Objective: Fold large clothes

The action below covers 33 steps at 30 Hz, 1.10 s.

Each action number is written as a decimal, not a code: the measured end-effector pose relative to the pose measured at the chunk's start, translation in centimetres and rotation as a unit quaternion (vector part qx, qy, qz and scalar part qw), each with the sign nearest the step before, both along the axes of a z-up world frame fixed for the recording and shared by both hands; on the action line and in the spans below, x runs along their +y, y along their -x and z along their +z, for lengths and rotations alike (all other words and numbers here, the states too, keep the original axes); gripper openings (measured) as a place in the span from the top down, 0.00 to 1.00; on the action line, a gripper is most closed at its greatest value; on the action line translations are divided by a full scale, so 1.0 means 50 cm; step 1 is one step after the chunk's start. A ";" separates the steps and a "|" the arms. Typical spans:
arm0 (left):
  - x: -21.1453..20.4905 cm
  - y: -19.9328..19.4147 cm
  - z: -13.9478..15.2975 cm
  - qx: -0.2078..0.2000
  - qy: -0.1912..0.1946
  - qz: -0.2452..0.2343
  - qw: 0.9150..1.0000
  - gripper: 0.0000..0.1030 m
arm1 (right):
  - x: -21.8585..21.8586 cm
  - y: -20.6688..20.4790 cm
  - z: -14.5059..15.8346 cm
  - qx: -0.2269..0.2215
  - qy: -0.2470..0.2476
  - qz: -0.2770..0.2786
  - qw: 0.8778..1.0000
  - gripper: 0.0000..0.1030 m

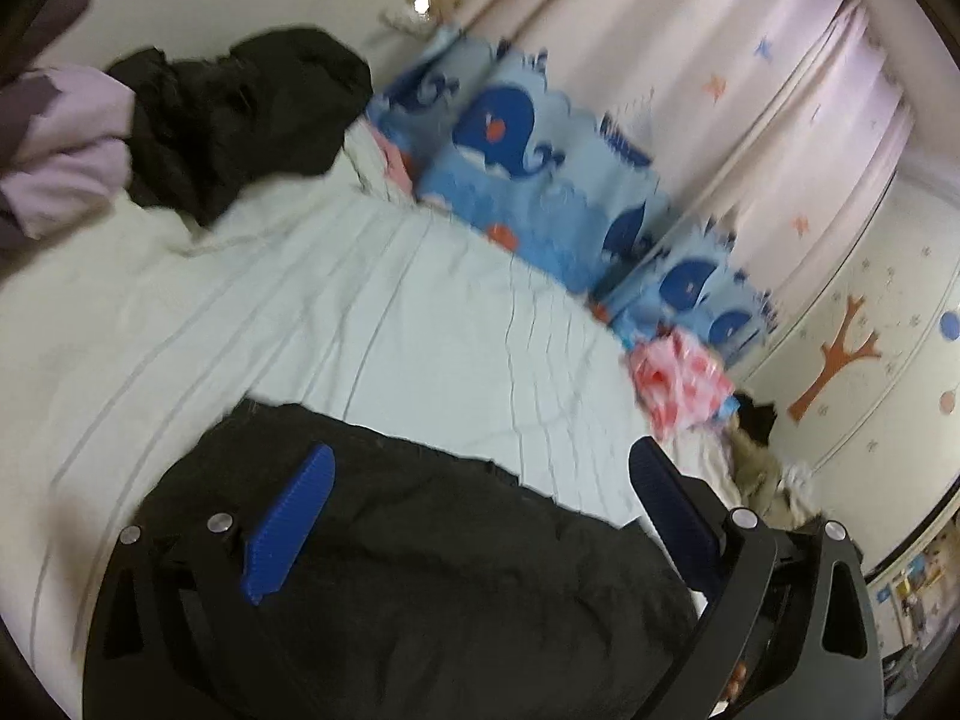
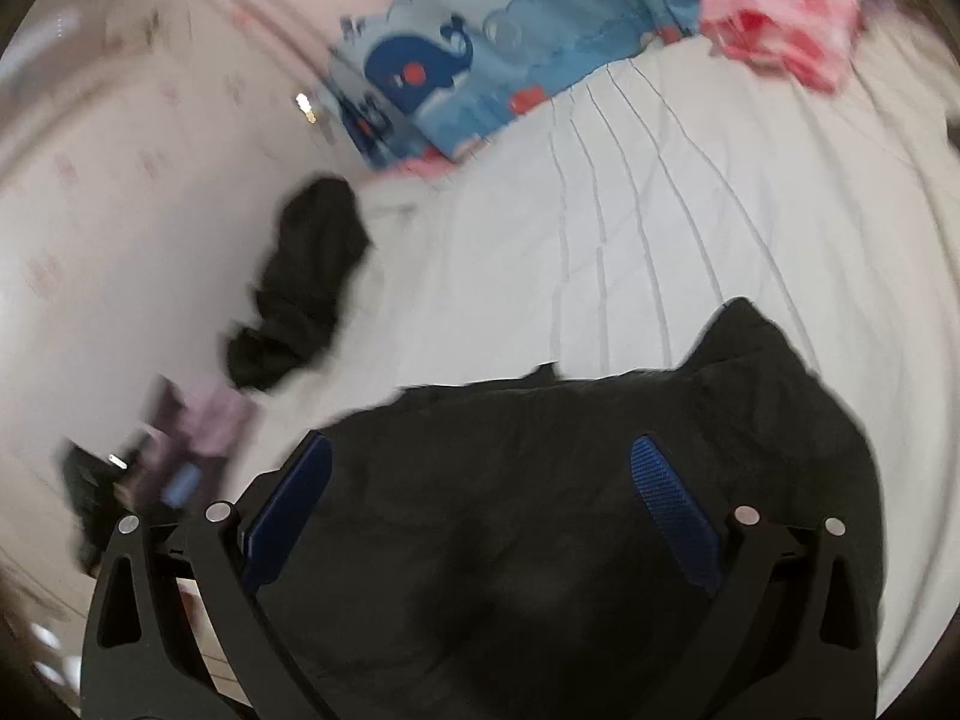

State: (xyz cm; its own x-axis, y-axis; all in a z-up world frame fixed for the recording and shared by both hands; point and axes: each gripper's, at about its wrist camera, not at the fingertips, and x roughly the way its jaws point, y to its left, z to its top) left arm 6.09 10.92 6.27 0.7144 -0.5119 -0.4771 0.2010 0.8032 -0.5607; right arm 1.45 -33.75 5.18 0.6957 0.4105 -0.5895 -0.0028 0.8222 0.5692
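Black fabric fills the near part of both wrist views — a large dark garment (image 1: pixel 420 570) lying on the bed (image 1: pixel 372 312), bulky and soft-looking, with a matte surface and shallow puckers. Its far edge runs uneven across the pale striped sheet, and in the right wrist view one corner of it (image 2: pixel 744 330) rises to a blunt point. No sleeve, collar or fastening can be made out through the blur.

The left claw (image 1: pixel 480 504) stands with its blue pads wide apart above the garment, nothing pinched between them. The right claw (image 2: pixel 486 498) is spread just as wide over the same cloth, pads clear of it.

Farther up the bed lies a second black garment (image 1: pixel 240 120), crumpled in a heap, with a lilac piece (image 1: pixel 72 150) just beside it. Whale-print bedding (image 1: pixel 540 168) lines the far edge by the curtain — a pink and red cloth (image 1: pixel 678 384) sits bunched near its end.
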 end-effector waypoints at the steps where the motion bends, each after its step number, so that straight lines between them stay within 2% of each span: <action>1: -0.013 -0.017 -0.006 0.005 -0.006 -0.001 1.000 0.08 | 0.013 -0.022 0.001 0.002 0.036 -0.002 0.999 0.06; 5: -0.039 -0.092 -0.060 0.026 -0.049 0.026 0.998 0.08 | 0.033 -0.108 -0.024 0.026 0.153 -0.024 0.988 0.06; 6: -0.039 -0.113 -0.091 0.040 -0.059 0.034 0.997 0.08 | 0.034 -0.126 -0.042 0.035 0.177 -0.031 0.983 0.06; 8: -0.032 -0.139 -0.164 0.079 -0.073 0.046 0.993 0.08 | 0.031 -0.162 -0.124 0.080 0.222 -0.040 0.971 0.06; 9: -0.021 -0.146 -0.227 0.111 -0.061 0.040 0.991 0.09 | 0.025 -0.178 -0.178 0.113 0.215 -0.036 0.969 0.06; 10: -0.013 -0.142 -0.254 0.119 -0.046 0.037 0.991 0.09 | 0.009 -0.183 -0.240 0.142 0.139 -0.026 0.980 0.06; 11: -0.005 -0.130 -0.272 0.113 -0.039 0.046 0.992 0.09 | -0.008 -0.177 -0.262 0.138 0.078 -0.037 0.987 0.06; 13: -0.014 -0.113 -0.283 0.103 -0.070 0.046 0.991 0.09 | -0.003 -0.177 -0.263 0.135 0.090 -0.038 0.986 0.06; 15: -0.028 -0.118 -0.273 0.114 -0.111 0.045 0.986 0.09 | 0.013 -0.184 -0.255 0.150 0.124 -0.027 0.981 0.06; 17: -0.031 -0.110 -0.242 0.107 -0.123 0.055 0.985 0.09 | 0.018 -0.179 -0.223 0.142 0.156 -0.027 0.977 0.06; 19: -0.032 -0.088 -0.197 0.061 -0.125 0.066 0.988 0.09 | 0.013 -0.161 -0.190 0.105 0.158 -0.034 0.981 0.06; 20: -0.034 -0.077 -0.182 0.036 -0.141 0.072 0.987 0.09 | 0.008 -0.155 -0.184 0.093 0.168 -0.042 0.981 0.06; 21: -0.043 -0.070 -0.173 0.011 -0.170 0.082 0.982 0.08 | 0.003 -0.154 -0.189 0.092 0.179 -0.048 0.978 0.06; 22: -0.051 -0.069 -0.177 0.001 -0.190 0.087 0.978 0.08 | -0.009 -0.157 -0.211 0.109 0.183 -0.053 0.976 0.06; 23: -0.056 -0.073 -0.192 0.006 -0.201 0.086 0.976 0.08 | -0.026 -0.161 -0.245 0.134 0.161 -0.051 0.976 0.06; 25: -0.051 -0.081 -0.221 0.028 -0.193 0.082 0.977 0.08 | -0.047 -0.159 -0.269 0.132 0.124 -0.061 0.982 0.06; 28: -0.045 -0.078 -0.245 0.028 -0.179 0.091 0.979 0.08 | -0.044 -0.157 -0.274 0.121 0.134 -0.065 0.981 0.06; 33: -0.062 -0.066 -0.254 0.015 -0.208 0.098 0.973 0.08 | -0.044 -0.152 -0.257 0.130 0.135 -0.057 0.981 0.06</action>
